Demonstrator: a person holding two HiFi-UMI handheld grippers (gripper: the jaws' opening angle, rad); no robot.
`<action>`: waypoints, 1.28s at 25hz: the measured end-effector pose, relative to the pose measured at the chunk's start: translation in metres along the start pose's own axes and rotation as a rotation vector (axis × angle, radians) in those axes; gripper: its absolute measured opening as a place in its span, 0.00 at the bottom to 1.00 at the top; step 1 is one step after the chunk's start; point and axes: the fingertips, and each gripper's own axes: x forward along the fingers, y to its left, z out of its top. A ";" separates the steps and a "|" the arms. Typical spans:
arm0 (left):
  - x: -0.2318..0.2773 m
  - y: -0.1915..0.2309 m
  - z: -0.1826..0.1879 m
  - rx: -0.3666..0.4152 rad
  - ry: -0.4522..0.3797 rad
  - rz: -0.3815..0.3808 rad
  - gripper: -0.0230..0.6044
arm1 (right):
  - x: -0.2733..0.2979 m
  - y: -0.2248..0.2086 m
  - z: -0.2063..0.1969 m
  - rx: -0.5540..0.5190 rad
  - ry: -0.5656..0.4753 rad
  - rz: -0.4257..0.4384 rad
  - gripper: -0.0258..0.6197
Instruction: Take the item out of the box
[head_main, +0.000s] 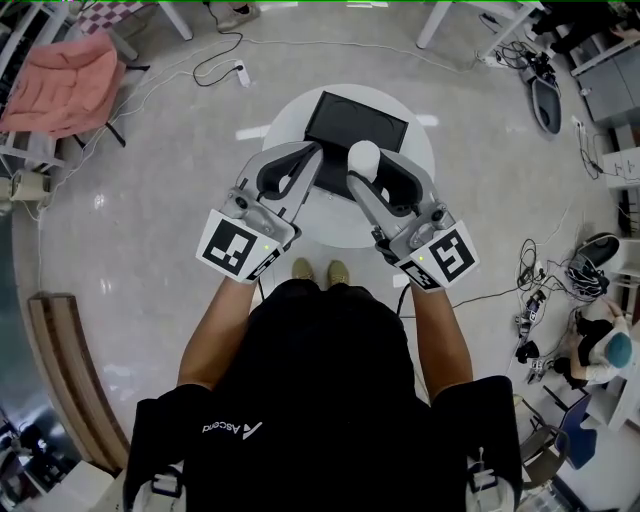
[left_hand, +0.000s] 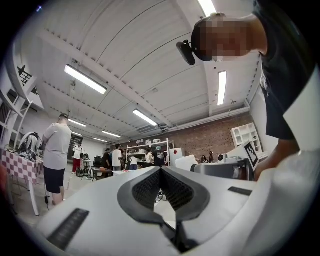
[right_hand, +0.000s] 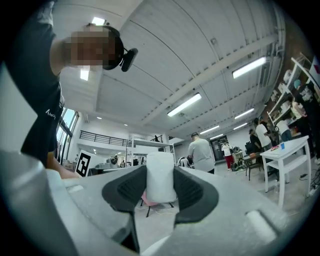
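- The right gripper (head_main: 372, 170) has its jaws set wide and closed on a white round-topped item (right_hand: 161, 181). The dark pads press on the item's two sides, and its top stands up past the jaw tips.
- The item is clear of the box, held between the right jaws. In the head view it shows over the near right part of the black box (head_main: 340, 118), which lies just beyond the right jaw tips.
- The left gripper (left_hand: 159, 170) is closed with its tips touching. Only a small diamond-shaped gap shows between the pads, and nothing is in it.
- In the head view the left gripper's tips lie at the box's near left edge, close beside the right gripper's jaws.
- The box sits on a round white table (head_main: 285, 120), under and ahead of both grippers.
- Both grippers tilt upward: each gripper view looks past its jaws at ceiling lights and at people standing well behind.
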 end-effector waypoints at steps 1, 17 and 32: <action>-0.002 -0.001 0.001 -0.001 -0.003 0.001 0.03 | -0.002 0.003 0.002 0.001 -0.011 0.001 0.30; -0.012 -0.016 0.005 0.008 -0.009 -0.013 0.03 | -0.017 0.018 0.002 -0.016 -0.033 -0.007 0.30; -0.015 -0.019 0.006 0.009 -0.007 -0.011 0.03 | -0.018 0.023 0.003 -0.021 -0.023 0.001 0.30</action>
